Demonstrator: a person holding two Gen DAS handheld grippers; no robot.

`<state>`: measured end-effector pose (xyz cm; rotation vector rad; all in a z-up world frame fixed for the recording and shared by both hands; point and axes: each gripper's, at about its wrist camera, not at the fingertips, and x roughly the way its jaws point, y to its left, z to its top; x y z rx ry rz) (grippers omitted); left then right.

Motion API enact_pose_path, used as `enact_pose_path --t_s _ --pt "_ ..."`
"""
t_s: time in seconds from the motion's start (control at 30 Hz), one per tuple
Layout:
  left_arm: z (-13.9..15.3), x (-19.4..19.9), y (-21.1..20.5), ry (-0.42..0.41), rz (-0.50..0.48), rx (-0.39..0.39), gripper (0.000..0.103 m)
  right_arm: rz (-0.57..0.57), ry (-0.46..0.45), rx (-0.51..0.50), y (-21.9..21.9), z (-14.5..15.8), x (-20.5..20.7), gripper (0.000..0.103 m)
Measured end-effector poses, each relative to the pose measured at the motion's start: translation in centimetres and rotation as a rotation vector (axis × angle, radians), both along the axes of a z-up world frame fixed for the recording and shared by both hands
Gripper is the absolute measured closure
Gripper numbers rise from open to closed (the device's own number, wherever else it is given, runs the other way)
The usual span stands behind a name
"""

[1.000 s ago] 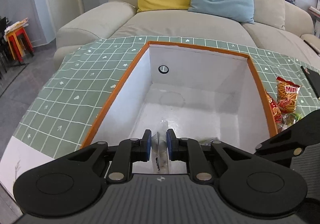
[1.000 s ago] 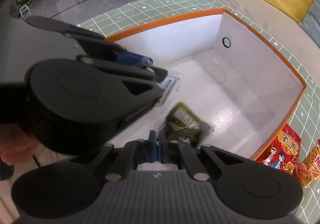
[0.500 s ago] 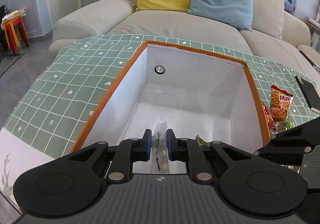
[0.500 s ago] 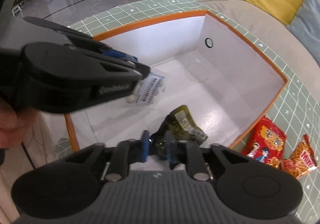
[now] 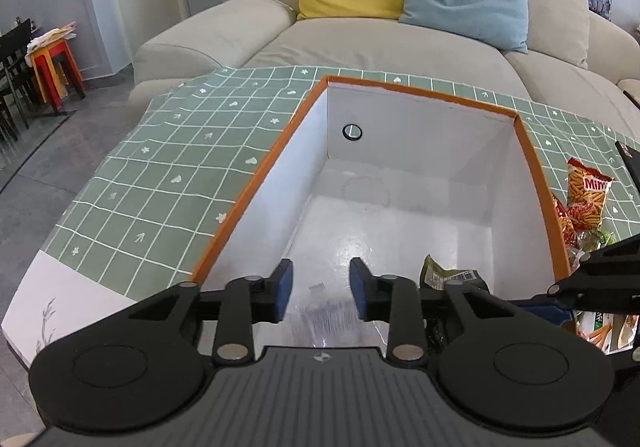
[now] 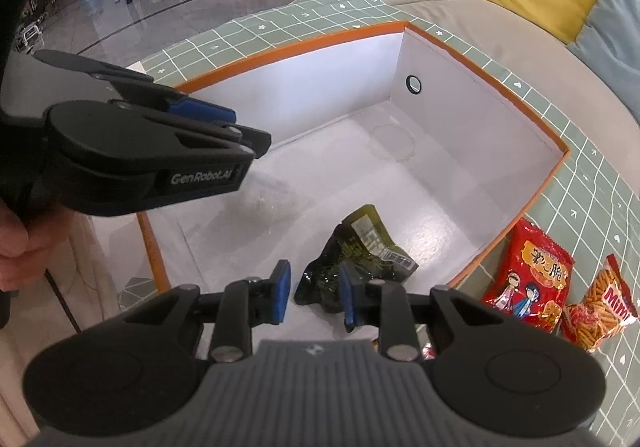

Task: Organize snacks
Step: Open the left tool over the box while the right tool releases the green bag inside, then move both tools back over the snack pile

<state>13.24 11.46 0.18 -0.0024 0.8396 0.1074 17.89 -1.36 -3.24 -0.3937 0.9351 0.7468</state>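
A white box with an orange rim (image 5: 256, 187) stands on the green checked tablecloth. My left gripper (image 5: 321, 289) hangs over its near end and its jaws are opening; a clear packet (image 5: 326, 317), blurred, is below the gap with no pad touching it. In the right wrist view my right gripper (image 6: 315, 293) is also opening above a dark green snack packet (image 6: 360, 259) that lies on the box floor (image 6: 420, 215), free of the pads. The left gripper (image 6: 252, 127) shows at upper left there.
A red snack bag (image 6: 532, 271) and an orange Mimi bag (image 6: 604, 303) lie on the cloth right of the box, with more packets (image 5: 600, 331) near them. A beige sofa (image 5: 360, 43) with cushions sits beyond the table. A hand (image 6: 12, 239) holds the left gripper.
Both grippers went from shut to open. The clear packet slipped out of the left jaws and the dark green packet dropped from the right jaws onto the box floor.
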Motion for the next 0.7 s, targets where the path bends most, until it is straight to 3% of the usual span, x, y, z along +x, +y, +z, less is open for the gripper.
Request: enact_pose_path --t_s 0.4,0.57,0.7 --pt "3.3 -2.2 -2.0 -0.116 -0.045 -0.084 0.055 -0.061 -0.066 0.072 -2.9 2.8 -2.0 0.068" --pt "4.9 -3.8 -3.9 -0.188 -0.086 -0.107 0.051 -0.176 -0.127 0.134 -6.2 4.4 -3.8 0.060" --pt "5.7 -4.5 -5.8 -0.214 -0.144 -0.126 0.050 -0.284 -0.174 0.169 -9.6 4.9 -5.6 0.060"
